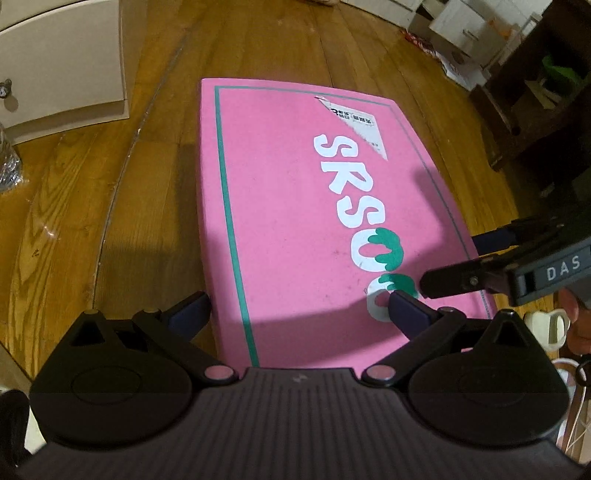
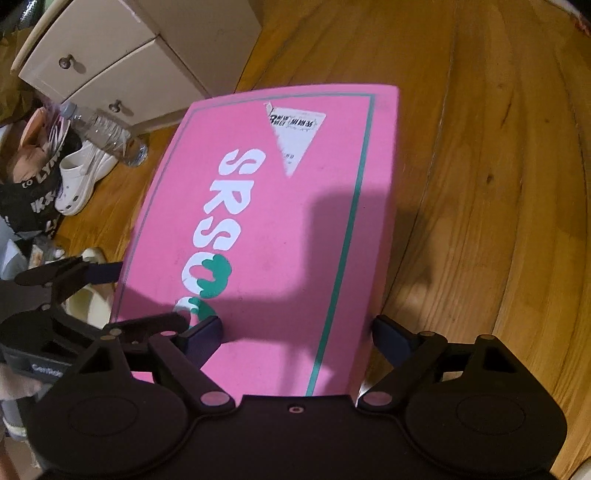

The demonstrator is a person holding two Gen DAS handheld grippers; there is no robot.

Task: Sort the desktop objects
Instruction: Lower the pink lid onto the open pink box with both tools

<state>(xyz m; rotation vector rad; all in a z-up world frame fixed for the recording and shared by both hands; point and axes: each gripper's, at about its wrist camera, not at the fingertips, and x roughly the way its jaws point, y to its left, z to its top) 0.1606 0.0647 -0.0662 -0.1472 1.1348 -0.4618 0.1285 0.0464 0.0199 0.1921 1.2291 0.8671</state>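
Note:
A pink box point(image 1: 295, 206) with white and green letters and a torn white label lies flat over the wooden floor; it also shows in the right wrist view point(image 2: 280, 229). My left gripper point(image 1: 299, 310) is open and empty above the box's near end, fingers spread. My right gripper point(image 2: 299, 332) is open and empty above the same end, close beside the left one. The right gripper enters the left wrist view point(image 1: 480, 266) from the right. The left gripper enters the right wrist view point(image 2: 92, 291) from the left. No small desktop objects show on the box.
A cream drawer cabinet point(image 2: 122, 62) stands at the far left. A plastic bottle point(image 2: 107, 133), white clogs point(image 2: 81, 177) and a black bag point(image 2: 33, 206) lie by it. White cartons point(image 1: 461, 33) and a dark shelf point(image 1: 535, 103) stand at the far right.

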